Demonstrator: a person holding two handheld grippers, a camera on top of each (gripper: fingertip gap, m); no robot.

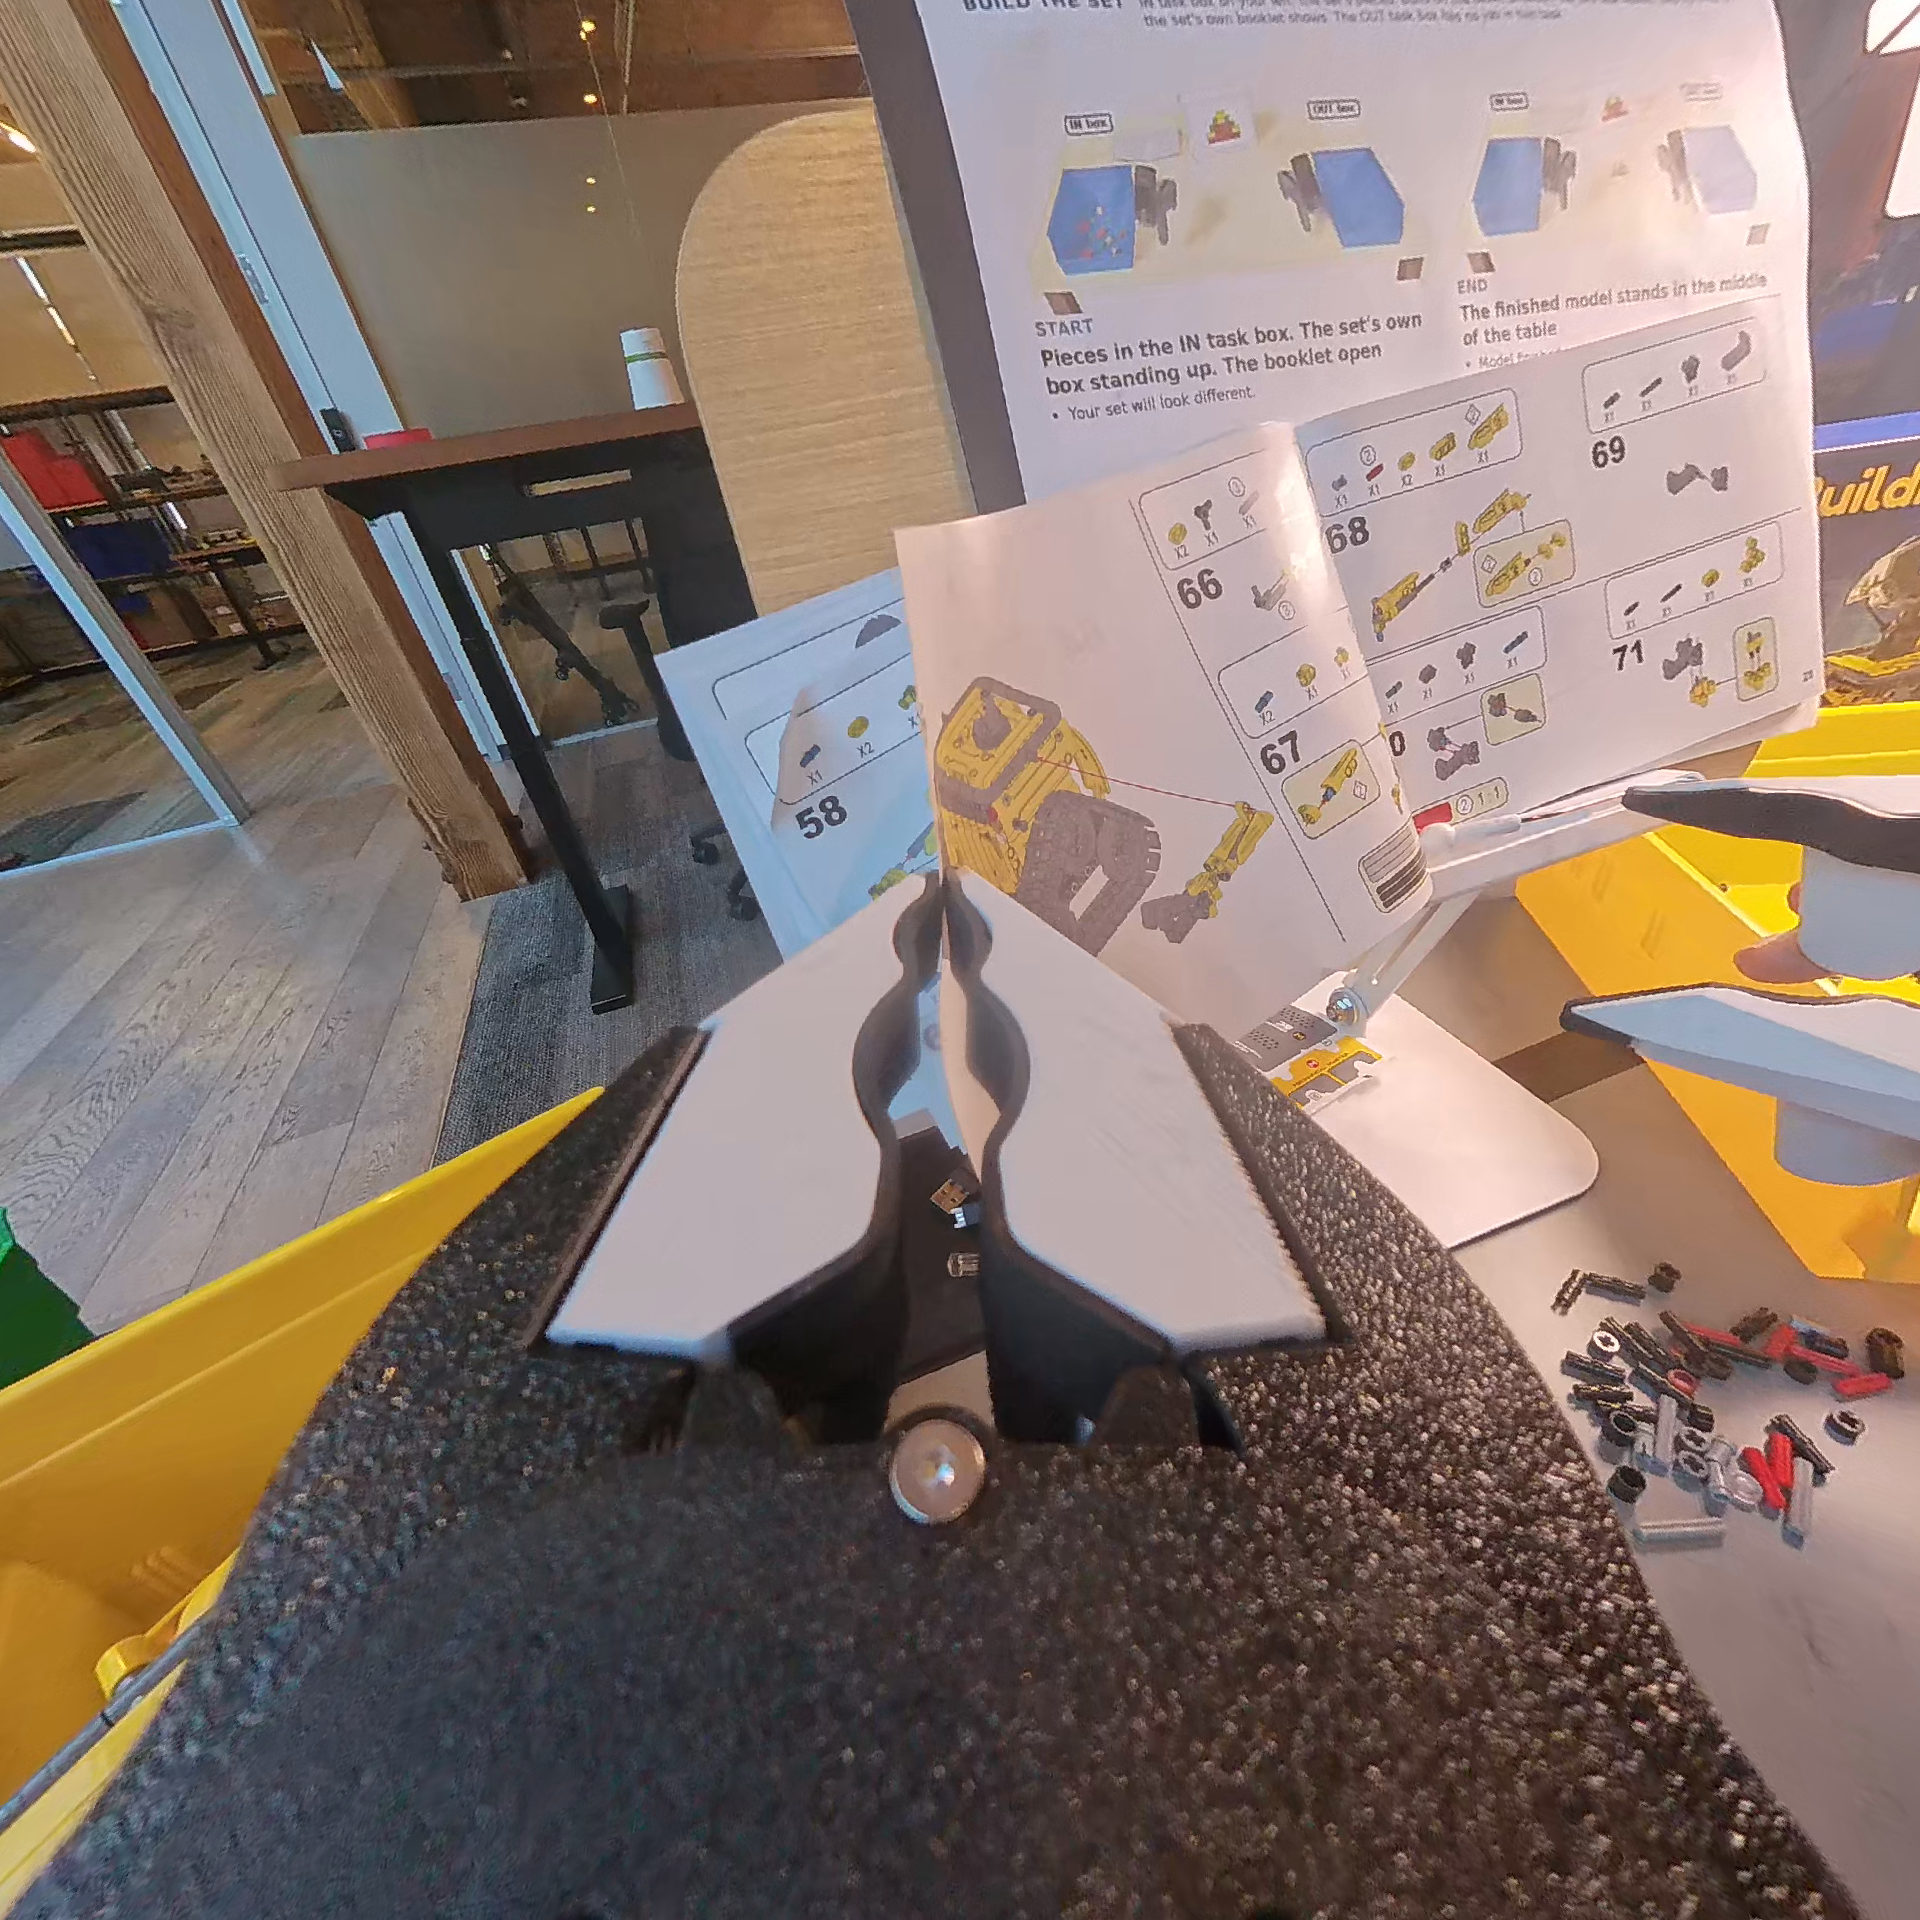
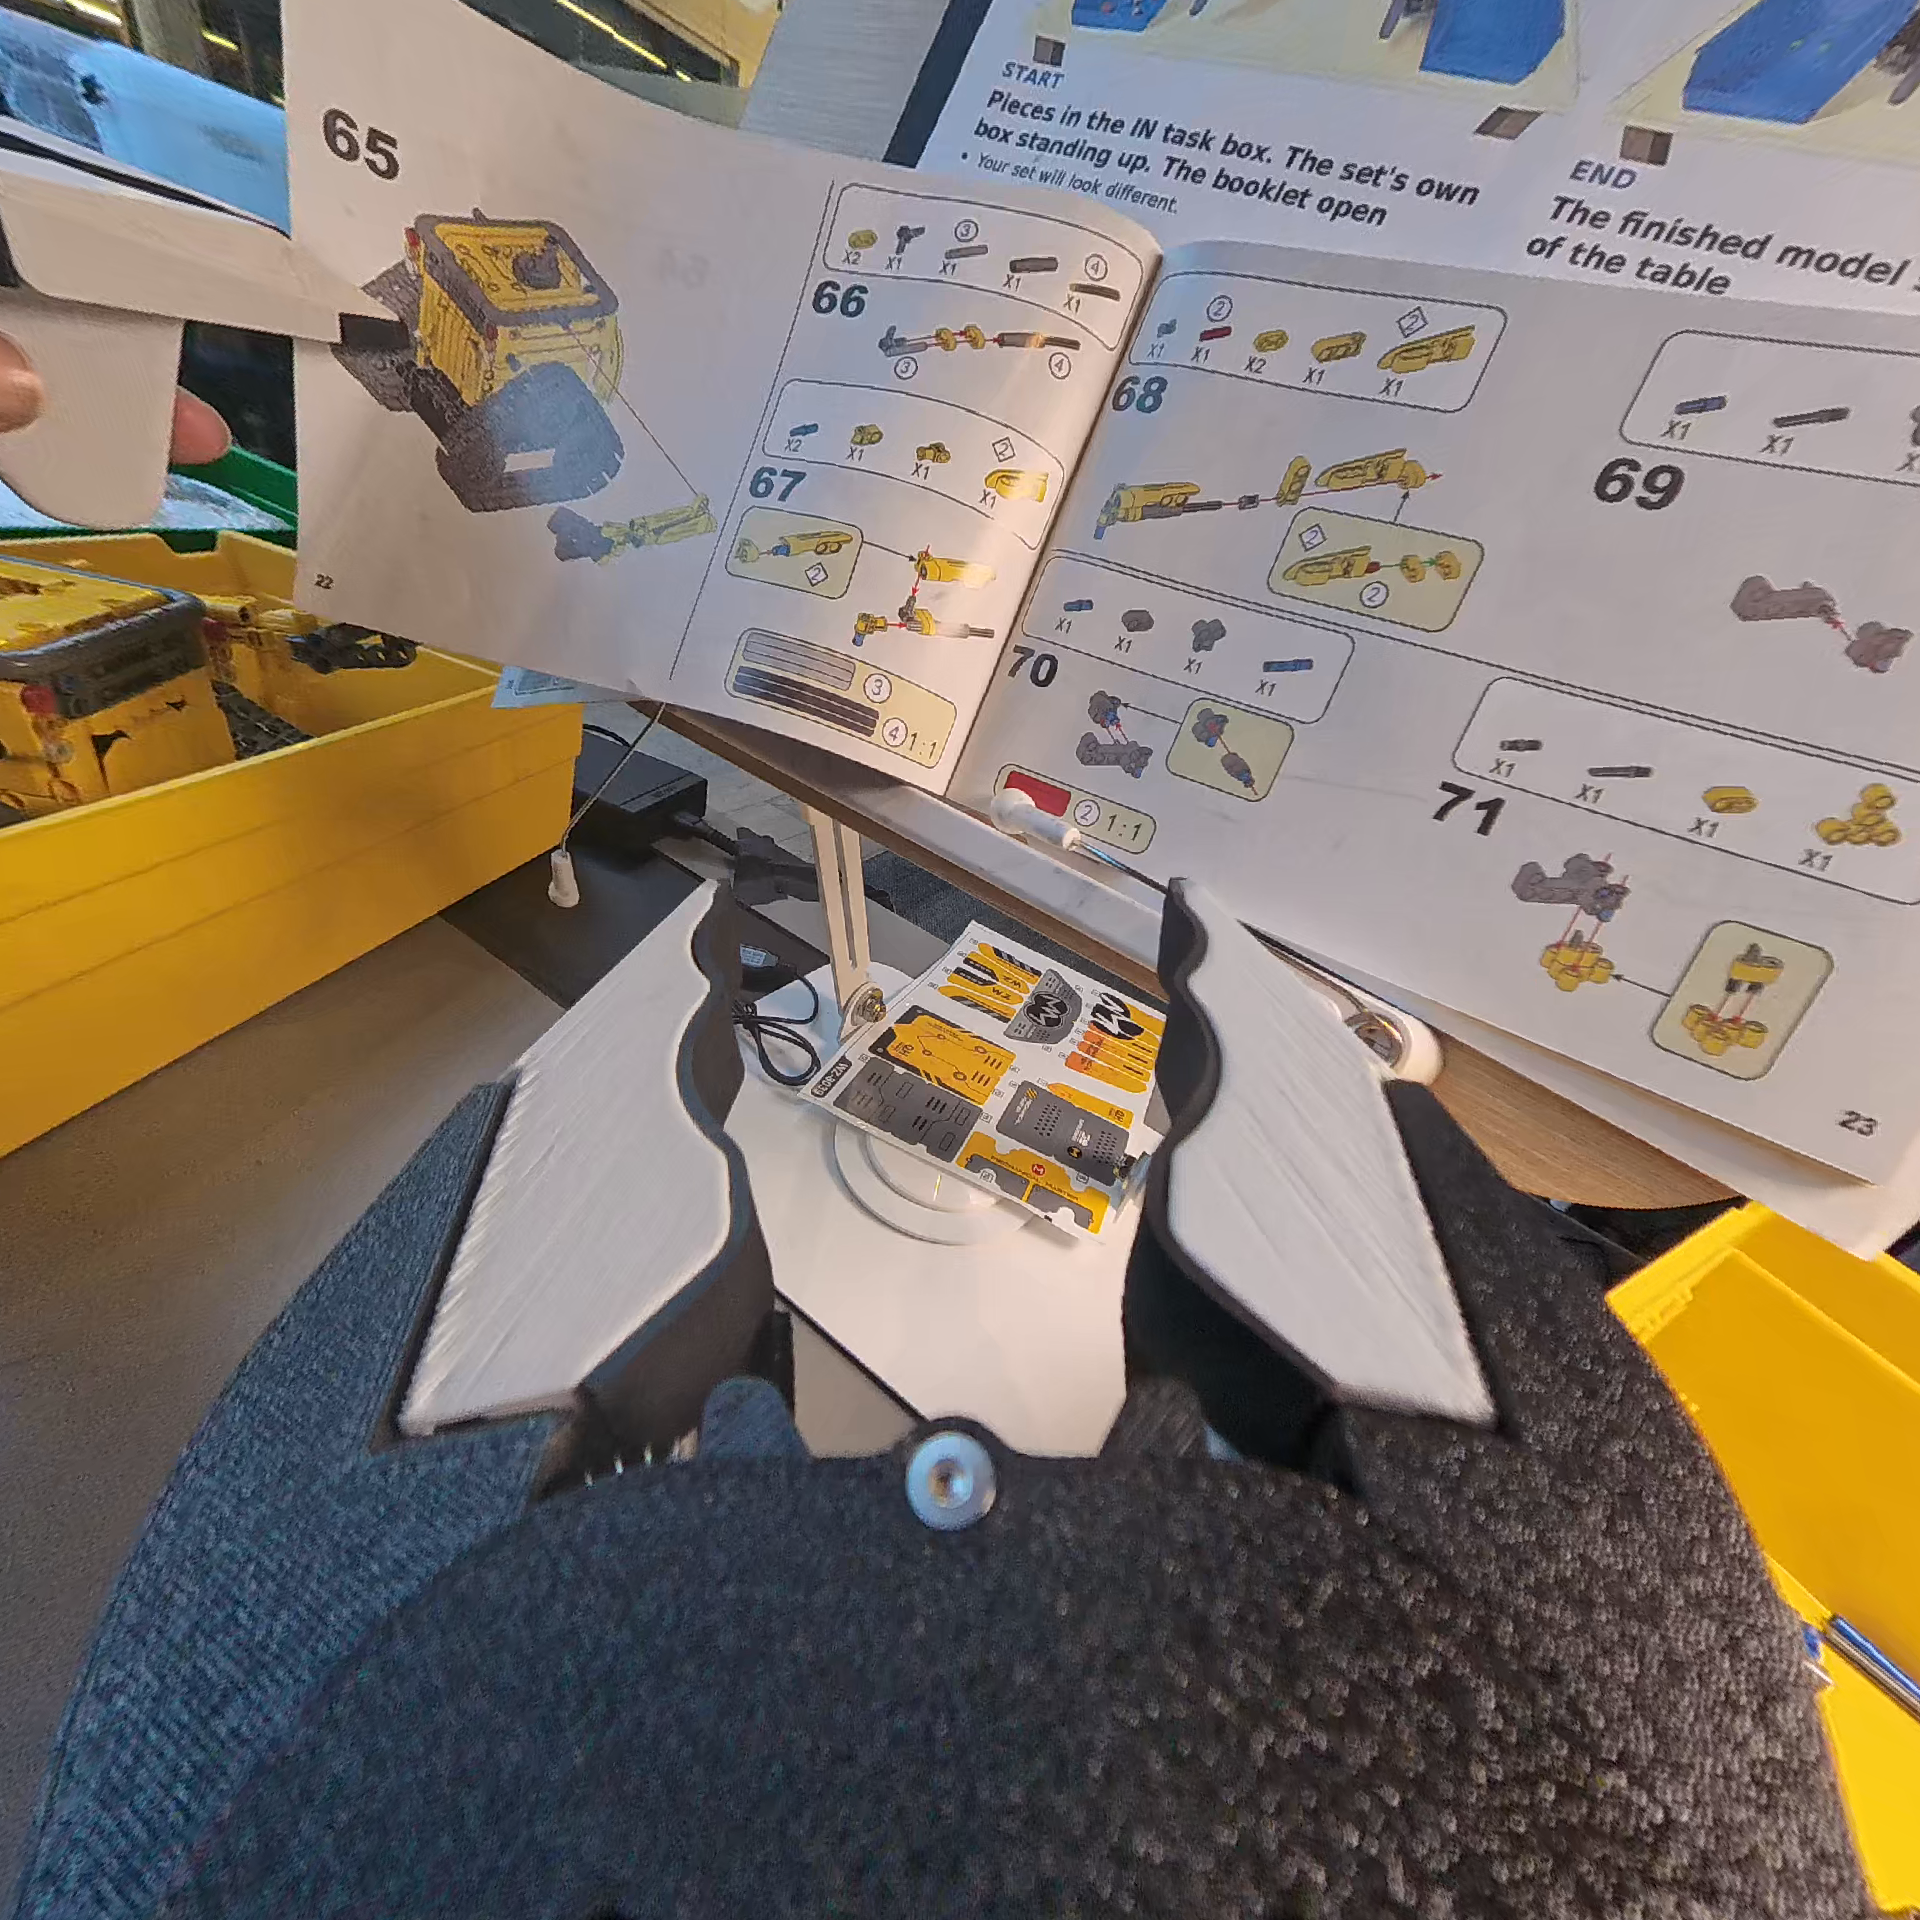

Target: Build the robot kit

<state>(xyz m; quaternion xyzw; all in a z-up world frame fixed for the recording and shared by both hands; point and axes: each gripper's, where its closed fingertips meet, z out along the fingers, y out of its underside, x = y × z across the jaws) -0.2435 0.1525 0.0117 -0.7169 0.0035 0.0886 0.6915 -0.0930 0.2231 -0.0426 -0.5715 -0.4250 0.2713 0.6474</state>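
Two grippers show, both yours. Your left gripper (image 1: 943, 904), centre of the left wrist view, has its jaws pressed together on the lower edge of a booklet page (image 1: 1122, 727); the tips meet at the paper. In the right wrist view the same gripper (image 2: 353, 322) enters from the upper left and pinches that page's left edge.

Your right gripper (image 2: 940, 914) sits low and centre in its own view with jaws spread wide, holding nothing. Seen from the left wrist view, it (image 1: 1600, 904) reaches in from the right edge, just below the booklet.

The booklet (image 2: 1351, 499) lies open on a tilted white stand (image 2: 847, 914), filling the upper half of the right view. Its pages show numbered building steps with yellow and grey parts.

Between the right jaws, on the stand's base, lies a yellow and grey sticker sheet (image 2: 1029, 1081). A black cable (image 2: 769, 1029) coils beside it.

Yellow bins (image 2: 260, 831) flank the stand on the left and at lower right. Small black, red and grey pieces (image 1: 1725, 1392) are scattered on the table at the right of the left view. A printed sheet (image 1: 1351, 208) hangs behind the booklet.
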